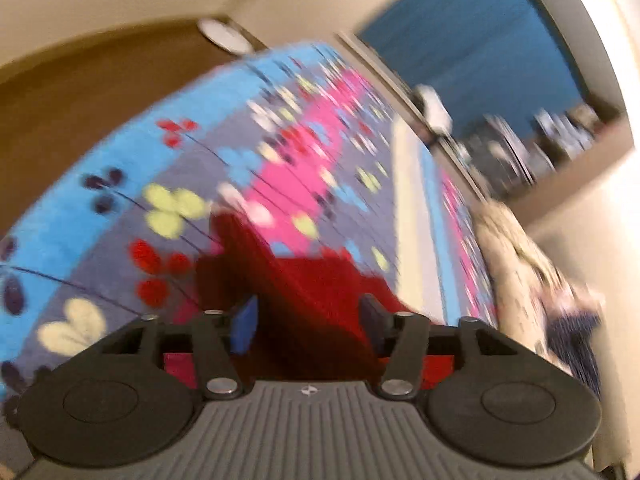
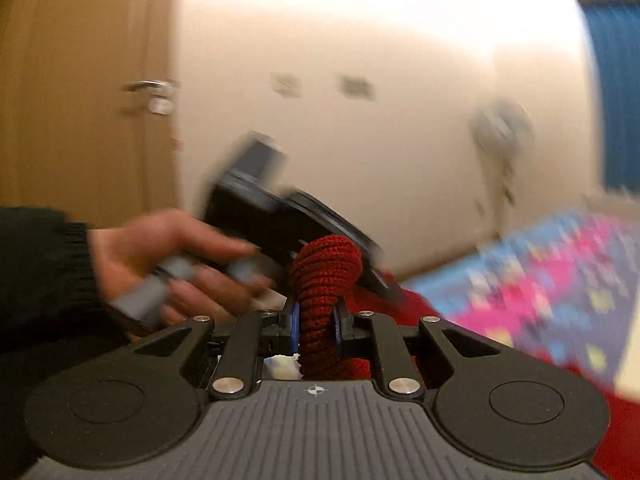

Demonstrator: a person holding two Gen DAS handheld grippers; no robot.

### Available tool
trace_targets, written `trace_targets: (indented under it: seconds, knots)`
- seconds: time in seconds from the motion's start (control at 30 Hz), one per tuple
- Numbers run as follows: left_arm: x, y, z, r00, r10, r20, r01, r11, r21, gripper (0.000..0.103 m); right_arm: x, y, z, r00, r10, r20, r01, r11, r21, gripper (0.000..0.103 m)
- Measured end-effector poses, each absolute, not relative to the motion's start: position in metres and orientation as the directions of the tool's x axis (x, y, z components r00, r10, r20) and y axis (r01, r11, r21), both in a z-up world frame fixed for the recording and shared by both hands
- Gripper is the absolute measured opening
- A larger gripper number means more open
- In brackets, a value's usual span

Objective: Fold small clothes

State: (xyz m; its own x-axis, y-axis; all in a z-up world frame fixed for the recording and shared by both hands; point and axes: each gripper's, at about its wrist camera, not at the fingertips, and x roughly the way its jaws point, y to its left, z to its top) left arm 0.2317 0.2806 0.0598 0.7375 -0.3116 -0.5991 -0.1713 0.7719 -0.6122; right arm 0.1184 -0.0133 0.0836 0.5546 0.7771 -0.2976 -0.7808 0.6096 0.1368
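Observation:
A red knitted garment [image 1: 304, 280] hangs in front of the left gripper [image 1: 308, 316], above a flowered blue, pink and grey rug [image 1: 224, 160]. The left jaws stand wide apart with the red cloth passing between them; the pads do not pinch it. In the right wrist view the right gripper [image 2: 316, 320] is shut on a bunched fold of the red knit [image 2: 324, 276], which sticks up between its blue pads. The left gripper's body [image 2: 280, 208] and the hand holding it [image 2: 176, 256] are just beyond, to the left. Both views are motion-blurred.
The rug [image 2: 560, 280] lies on a brown floor [image 1: 80, 100]. A beige cushion or sofa edge [image 1: 516, 264] sits at the right, with a blue curtain [image 1: 480, 40] behind. A wooden door [image 2: 80, 120] and cream wall [image 2: 360, 100] face the right gripper.

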Motion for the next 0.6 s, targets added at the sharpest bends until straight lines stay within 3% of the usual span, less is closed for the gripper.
trace_targets:
  seconds: [0.13, 0.33, 0.53, 0.6]
  knots:
    - [0.226, 0.269, 0.067, 0.755, -0.214, -0.620, -0.207, 0.819, -0.535, 0.060, 0.143, -0.065, 0.080, 0.635, 0.674, -0.378, -0.599, 0.739, 0.310, 0.015]
    - [0.216, 0.204, 0.085, 0.776, -0.184, -0.603, -0.024, 0.947, -0.320, 0.060, 0.144, -0.178, 0.092, 0.776, 0.471, -0.419, -0.304, 0.861, 0.407, 0.014]
    - [0.220, 0.136, 0.071, 0.774, -0.168, -0.611, 0.160, 0.985, -0.069, 0.060, 0.140, -0.275, 0.027, 0.705, 0.259, -0.660, 0.185, 0.832, 0.524, 0.014]
    - [0.225, 0.126, 0.063, 0.769, -0.172, -0.615, 0.196, 0.980, -0.029, 0.060, 0.137, -0.283, 0.016, 0.703, 0.271, -0.657, 0.232, 0.787, 0.572, 0.014]
